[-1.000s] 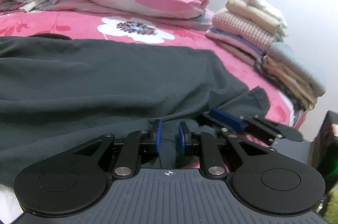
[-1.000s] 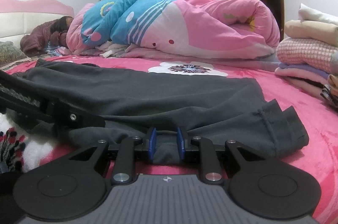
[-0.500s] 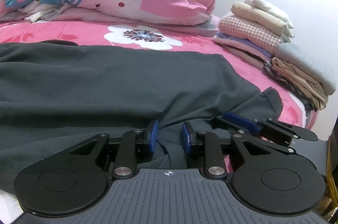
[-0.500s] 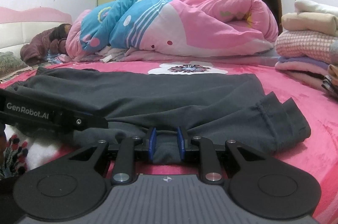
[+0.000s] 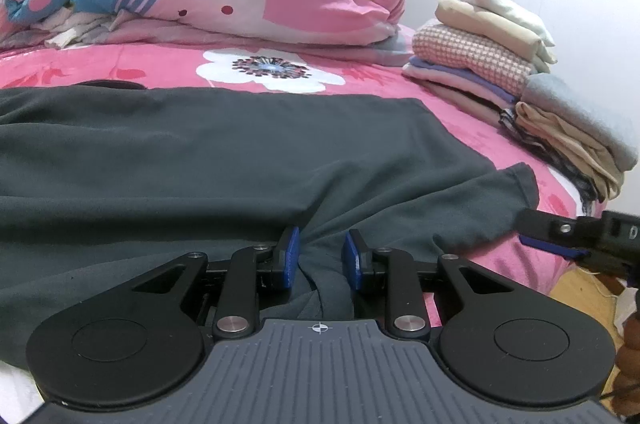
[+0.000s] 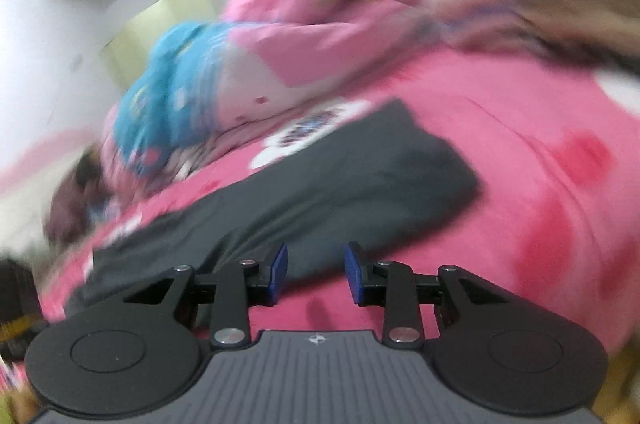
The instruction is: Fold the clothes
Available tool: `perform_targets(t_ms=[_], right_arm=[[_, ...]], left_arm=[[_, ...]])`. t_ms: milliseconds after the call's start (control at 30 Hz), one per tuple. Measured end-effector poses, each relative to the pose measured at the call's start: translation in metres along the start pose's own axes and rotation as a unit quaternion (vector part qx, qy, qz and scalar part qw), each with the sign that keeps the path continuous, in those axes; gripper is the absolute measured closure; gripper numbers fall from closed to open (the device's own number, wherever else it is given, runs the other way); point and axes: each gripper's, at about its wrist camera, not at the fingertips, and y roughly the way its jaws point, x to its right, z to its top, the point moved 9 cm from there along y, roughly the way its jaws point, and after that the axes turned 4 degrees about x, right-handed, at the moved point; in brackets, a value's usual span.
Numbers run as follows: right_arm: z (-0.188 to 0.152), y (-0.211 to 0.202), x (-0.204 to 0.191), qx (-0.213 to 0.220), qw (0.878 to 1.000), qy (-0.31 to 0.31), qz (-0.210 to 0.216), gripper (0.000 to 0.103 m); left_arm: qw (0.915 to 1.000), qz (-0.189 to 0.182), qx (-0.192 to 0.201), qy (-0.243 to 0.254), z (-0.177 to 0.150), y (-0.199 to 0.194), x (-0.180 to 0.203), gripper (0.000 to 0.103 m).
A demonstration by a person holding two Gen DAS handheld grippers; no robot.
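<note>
Dark grey garment [image 5: 224, 159] spread flat, sleeve out – left gripper [image 5: 319, 256] pinching bunched hem; right gripper [image 6: 316, 270] opening, holding nothing.

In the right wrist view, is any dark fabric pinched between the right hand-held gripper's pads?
No. The right hand-held gripper is opening with only pink bedsheet showing in the gap; the dark garment lies beyond it.

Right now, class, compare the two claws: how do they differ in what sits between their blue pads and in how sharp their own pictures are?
The left claw has a bunch of the dark garment between its pads; the right claw has nothing between its pads, which are opening. The left claw's picture is sharp; the right claw's is smeared and tilted. Both have blue pads on black arms.
</note>
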Motion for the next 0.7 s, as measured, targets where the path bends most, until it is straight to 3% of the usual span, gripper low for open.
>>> perform_targets(t_ms=[167, 333, 700], right_arm=[[0.01, 0.014, 0.041, -0.002, 0.989, 0.145, 0.008, 0.07], [0.021, 0.044, 0.062, 0.011, 0.973, 0.228, 0.022, 0.071], [0.032, 0.058, 0.069, 0.067, 0.962, 0.263, 0.031, 0.074]], left_arm=[[1.0, 0.001, 0.001, 0.001, 0.0, 0.0, 0.0, 0.077], [1.0, 0.0, 0.002, 0.001, 0.0, 0.001, 0.0, 0.077], [1.0, -0.002, 0.004, 0.002, -0.002, 0.0, -0.001, 0.077]])
